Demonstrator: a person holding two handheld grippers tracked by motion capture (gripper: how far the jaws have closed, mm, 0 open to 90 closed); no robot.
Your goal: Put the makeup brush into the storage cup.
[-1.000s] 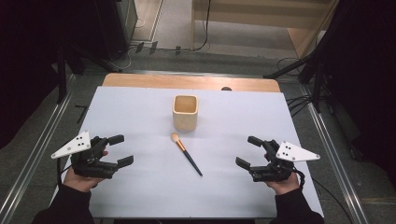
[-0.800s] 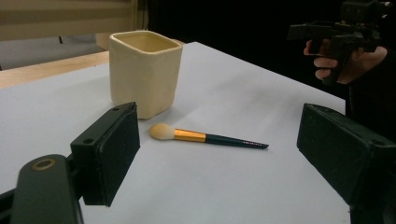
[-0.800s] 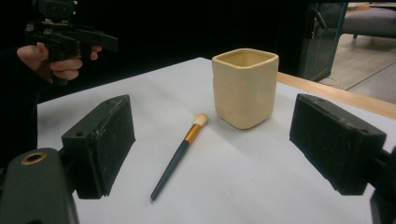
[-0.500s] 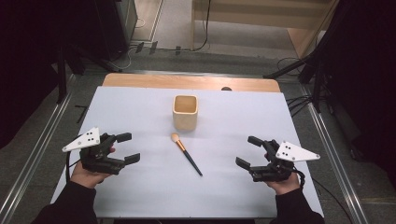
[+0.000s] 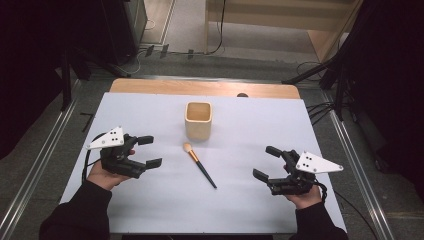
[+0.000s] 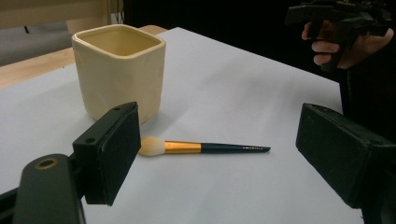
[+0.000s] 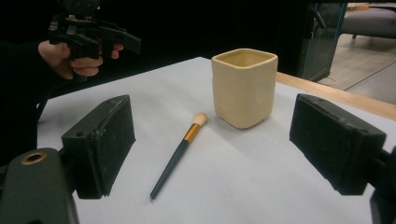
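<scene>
A makeup brush (image 5: 200, 162) with a pale tuft, gold ferrule and dark handle lies flat on the white table sheet (image 5: 150, 115), tuft toward a cream square cup (image 5: 198, 120) that stands upright just behind it. My left gripper (image 5: 149, 151) hovers left of the brush, open, nothing between its jaws; in the left gripper view the brush (image 6: 201, 148) and cup (image 6: 119, 70) lie ahead of it. My right gripper (image 5: 267, 162) sits at the right of the sheet, open and empty; its view shows the brush (image 7: 180, 151) and cup (image 7: 243, 86).
A wooden strip (image 5: 205, 88) runs along the table's far edge. Metal rails (image 5: 352, 160) flank both sides. Cables and dark stands lie on the floor beyond.
My left gripper has slid right and slightly away from me, closer to the brush. The right gripper, brush and cup have stayed where they were.
</scene>
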